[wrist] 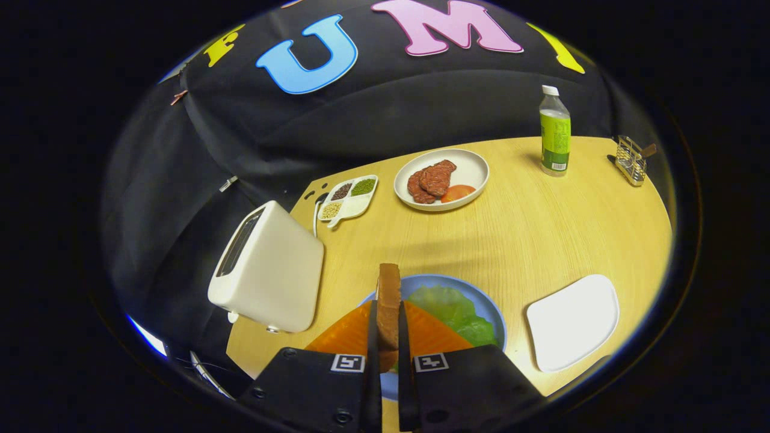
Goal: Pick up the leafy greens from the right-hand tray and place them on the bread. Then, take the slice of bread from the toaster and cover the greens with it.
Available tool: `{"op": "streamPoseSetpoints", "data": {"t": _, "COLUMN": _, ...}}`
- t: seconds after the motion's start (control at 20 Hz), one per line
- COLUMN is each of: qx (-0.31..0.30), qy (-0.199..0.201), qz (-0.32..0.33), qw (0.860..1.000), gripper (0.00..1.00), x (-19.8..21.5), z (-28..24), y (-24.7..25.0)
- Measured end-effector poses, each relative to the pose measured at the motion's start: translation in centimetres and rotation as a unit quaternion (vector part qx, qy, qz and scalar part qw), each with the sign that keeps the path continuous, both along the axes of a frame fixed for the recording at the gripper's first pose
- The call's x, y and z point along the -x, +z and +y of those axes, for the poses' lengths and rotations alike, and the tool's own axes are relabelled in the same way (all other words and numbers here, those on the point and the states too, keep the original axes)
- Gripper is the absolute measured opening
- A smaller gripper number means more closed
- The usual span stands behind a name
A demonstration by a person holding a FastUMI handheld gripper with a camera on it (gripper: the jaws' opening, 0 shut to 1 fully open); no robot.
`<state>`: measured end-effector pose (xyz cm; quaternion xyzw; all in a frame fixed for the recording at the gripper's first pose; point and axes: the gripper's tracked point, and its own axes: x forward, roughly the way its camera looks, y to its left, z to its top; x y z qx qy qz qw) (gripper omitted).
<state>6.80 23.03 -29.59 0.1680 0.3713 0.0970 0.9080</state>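
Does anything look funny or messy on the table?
Nothing is spilled or broken. The one odd sight is the bread slice standing on edge, pinched in the gripper above the blue plate with the greens.

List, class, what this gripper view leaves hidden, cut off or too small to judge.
- Bottom bread on the blue plate: hidden by the leafy greens and the gripper, whose jaws clamp the bread slice.
- Toaster slots: interior too dark.
- Divided dish contents: too small.
- White tray: near corner cut off.
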Motion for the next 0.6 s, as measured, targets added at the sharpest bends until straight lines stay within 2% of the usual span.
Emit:
{"op": "streamPoseSetpoints", "data": {"t": 0.2, "qx": 0.008, "qy": -0.013, "qz": 0.012, "qw": 1.000, "gripper": 0.17, "x": 0.1, "z": -1.2, "y": -1.6}}
{"op": "streamPoseSetpoints", "data": {"t": 0.4, "qx": 0.027, "qy": -0.016, "qz": 0.023, "qw": 0.999, "gripper": 0.34, "x": 0.9, "z": -2.3, "y": -3.0}}
{"op": "streamPoseSetpoints", "data": {"t": 0.5, "qx": 0.037, "qy": -0.022, "qz": 0.025, "qw": 0.999, "gripper": 0.35, "x": 1.1, "z": -3.0, "y": -3.3}}
{"op": "streamPoseSetpoints", "data": {"t": 0.6, "qx": 0.063, "qy": -0.028, "qz": 0.027, "qw": 0.997, "gripper": 0.51, "x": 1.4, "z": -4.3, "y": -3.7}}
